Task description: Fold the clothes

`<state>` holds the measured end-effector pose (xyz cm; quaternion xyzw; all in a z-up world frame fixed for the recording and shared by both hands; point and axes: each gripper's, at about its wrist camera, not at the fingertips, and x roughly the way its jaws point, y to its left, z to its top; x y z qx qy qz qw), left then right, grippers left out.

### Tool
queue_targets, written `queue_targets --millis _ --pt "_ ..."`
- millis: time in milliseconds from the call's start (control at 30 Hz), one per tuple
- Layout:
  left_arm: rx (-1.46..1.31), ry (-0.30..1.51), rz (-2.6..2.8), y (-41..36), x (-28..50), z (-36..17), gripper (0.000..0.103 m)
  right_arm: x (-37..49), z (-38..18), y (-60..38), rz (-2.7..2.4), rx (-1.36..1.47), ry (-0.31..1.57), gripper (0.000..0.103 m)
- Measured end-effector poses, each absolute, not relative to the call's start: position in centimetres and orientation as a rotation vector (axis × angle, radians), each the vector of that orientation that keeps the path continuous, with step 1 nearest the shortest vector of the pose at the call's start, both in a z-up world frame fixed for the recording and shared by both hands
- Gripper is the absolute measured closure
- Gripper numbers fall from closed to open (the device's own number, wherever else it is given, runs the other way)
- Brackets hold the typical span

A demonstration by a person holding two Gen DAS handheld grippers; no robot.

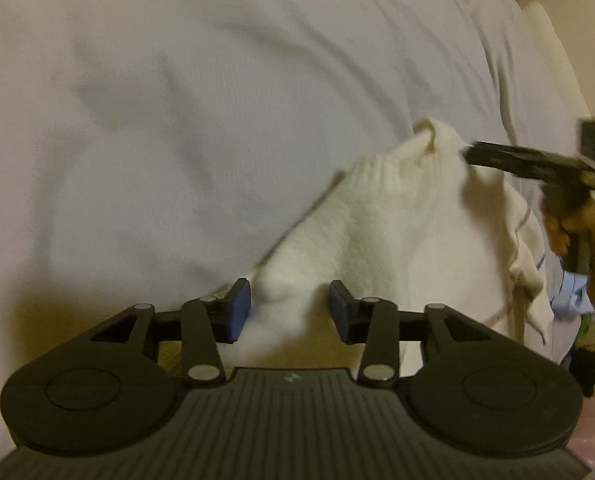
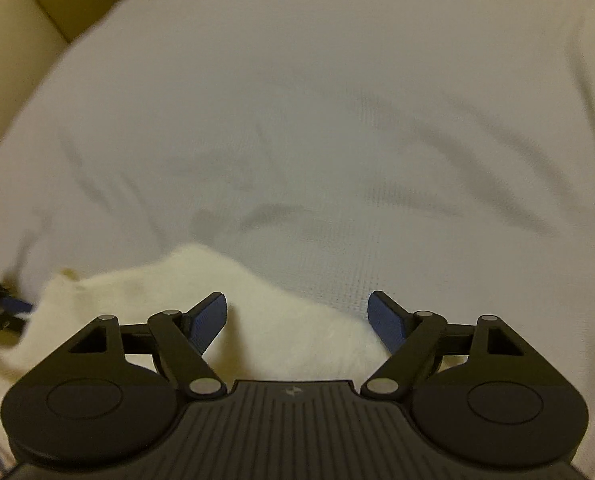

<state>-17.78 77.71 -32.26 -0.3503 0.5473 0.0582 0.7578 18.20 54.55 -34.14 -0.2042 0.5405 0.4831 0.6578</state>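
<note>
You are holding both grippers, left (image 1: 290,310) and right (image 2: 297,322), with jaws spread and gripping nothing, over a cream knitted garment (image 1: 385,232) on the pale bedsheet (image 1: 177,100), seemingly positioning for a fold.

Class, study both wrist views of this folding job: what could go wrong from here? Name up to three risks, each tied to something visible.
1. The left gripper stands open around a cream knit garment; closing may pinch the white sheet too.
2. The right gripper is open above the garment's edge, so the raised fabric might slump.
3. Both views are blurred, so aim may be poor.
</note>
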Motion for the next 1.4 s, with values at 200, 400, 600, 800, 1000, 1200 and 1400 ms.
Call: queue_targets --millis 200,400,600,800,1000,1200,1400 --pt "-0.325 0.978 0.258 74.9 -16.8 -24.3 0.102 16.9 -31.0 51.8 1.206 -0.467 1.084 0.088" --pt "-0.116 0.710 0.380 75.8 -14.5 -17.9 0.088 14.7 -25.1 45.7 1.190 -0.305 0.681 0.086" --pt "-0.284 0.993 0.364 77.6 -12.4 -25.6 0.070 15.9 -30.2 47.5 0.964 -0.448 0.951 0.040" --pt "-0.511 1.190 0.315 79.5 -11.6 -32.3 0.056 17.1 -30.9 49.5 1.018 -0.429 0.996 0.037" --pt "-0.287 1.160 0.353 76.4 -11.0 -31.4 0.089 18.2 -34.4 51.1 1.082 -0.458 1.159 0.084" --pt "-0.189 0.886 0.461 77.8 -11.7 -26.2 0.088 17.2 -30.1 48.7 1.108 -0.380 0.940 0.090" --pt "-0.164 1.012 0.605 80.5 -7.9 -28.9 0.082 18.7 -32.7 49.6 0.829 -0.375 1.006 0.054"
